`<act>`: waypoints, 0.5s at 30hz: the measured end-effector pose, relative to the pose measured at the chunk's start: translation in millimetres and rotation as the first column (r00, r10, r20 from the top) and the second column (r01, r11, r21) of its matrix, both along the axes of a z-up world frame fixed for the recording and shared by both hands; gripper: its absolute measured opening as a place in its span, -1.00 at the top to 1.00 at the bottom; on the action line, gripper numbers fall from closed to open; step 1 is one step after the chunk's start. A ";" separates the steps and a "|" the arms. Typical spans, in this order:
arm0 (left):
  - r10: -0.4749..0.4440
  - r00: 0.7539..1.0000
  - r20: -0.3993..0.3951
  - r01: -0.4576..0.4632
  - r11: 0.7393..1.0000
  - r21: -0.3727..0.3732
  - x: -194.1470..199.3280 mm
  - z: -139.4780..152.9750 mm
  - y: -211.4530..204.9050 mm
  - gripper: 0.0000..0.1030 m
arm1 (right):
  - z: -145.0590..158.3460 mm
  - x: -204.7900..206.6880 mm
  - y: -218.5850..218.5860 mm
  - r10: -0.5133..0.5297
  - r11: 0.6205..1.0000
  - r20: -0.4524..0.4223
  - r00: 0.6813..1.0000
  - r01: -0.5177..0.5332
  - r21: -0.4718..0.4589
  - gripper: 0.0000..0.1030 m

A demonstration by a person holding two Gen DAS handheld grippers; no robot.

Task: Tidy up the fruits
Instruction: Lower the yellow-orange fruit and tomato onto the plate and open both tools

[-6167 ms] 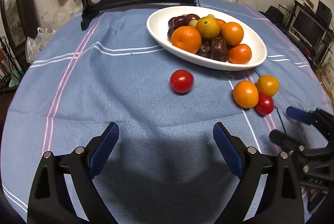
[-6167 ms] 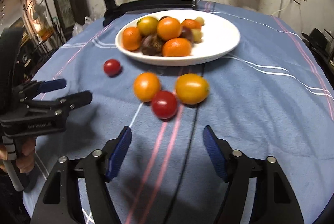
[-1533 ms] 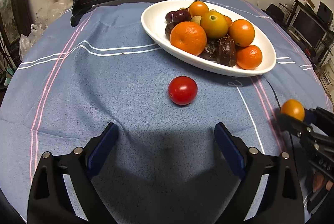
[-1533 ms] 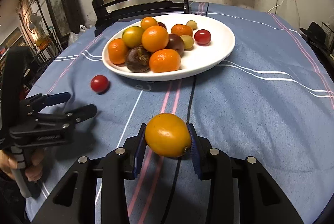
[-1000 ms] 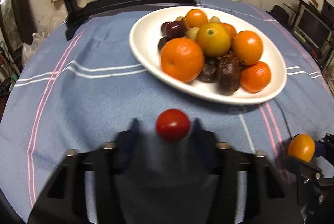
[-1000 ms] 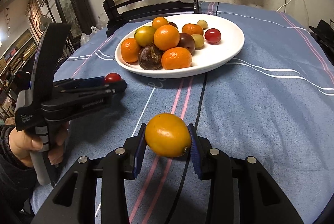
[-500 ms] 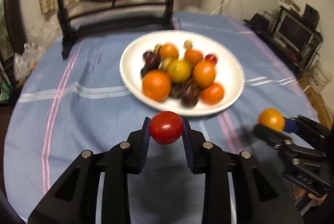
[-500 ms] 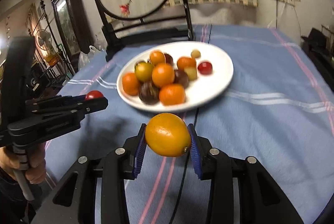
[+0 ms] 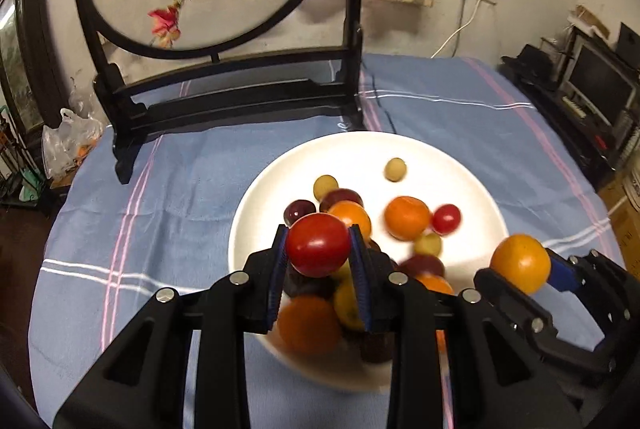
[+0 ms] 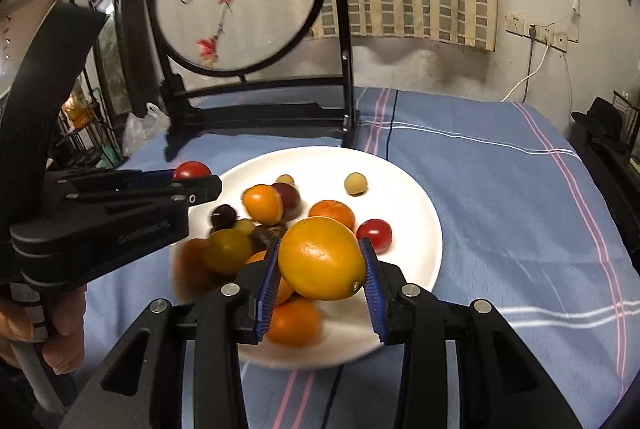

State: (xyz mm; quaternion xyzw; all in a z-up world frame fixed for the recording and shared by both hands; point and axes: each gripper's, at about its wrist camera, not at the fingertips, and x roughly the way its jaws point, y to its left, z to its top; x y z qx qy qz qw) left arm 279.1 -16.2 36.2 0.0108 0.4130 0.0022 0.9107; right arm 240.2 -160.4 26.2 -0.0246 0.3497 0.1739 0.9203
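Fruits over the white plate (image 9: 472,165), one clamped in each gripper.
Left wrist view: the left gripper (image 9: 319,249) grips a red tomato (image 9: 318,244), hiding the blurred pile beneath; right gripper (image 9: 524,269) pinches an orange fruit (image 9: 520,263). Right wrist view: that fruit (image 10: 322,263) covers the plate's (image 10: 416,197) smeared near fruits; left gripper's tomato (image 10: 191,169) peeks out.
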 end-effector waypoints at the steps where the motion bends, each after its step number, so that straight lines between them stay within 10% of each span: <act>1: 0.009 1.000 -0.006 -0.009 1.000 0.008 5.2 -3.9 0.1 0.44 | -5.5 7.5 0.9 -0.002 1.000 -0.010 1.000 0.002 -0.004 0.25; 6: 0.060 0.998 -0.029 -0.060 0.998 0.000 22.0 -21.1 4.2 0.31 | -27.2 23.3 -1.0 0.000 1.000 -0.055 0.998 0.002 0.022 0.03; 9: 0.075 0.997 0.024 -0.074 0.997 -0.009 17.1 -19.2 4.7 -0.75 | -28.4 18.0 -11.8 -0.024 0.999 -0.005 1.000 0.024 0.047 -0.48; 15: 0.052 0.997 0.064 -0.054 0.998 0.031 -6.5 -9.2 -2.9 -0.77 | -22.2 5.9 -22.7 -0.028 0.995 -0.048 0.998 0.032 0.090 -0.52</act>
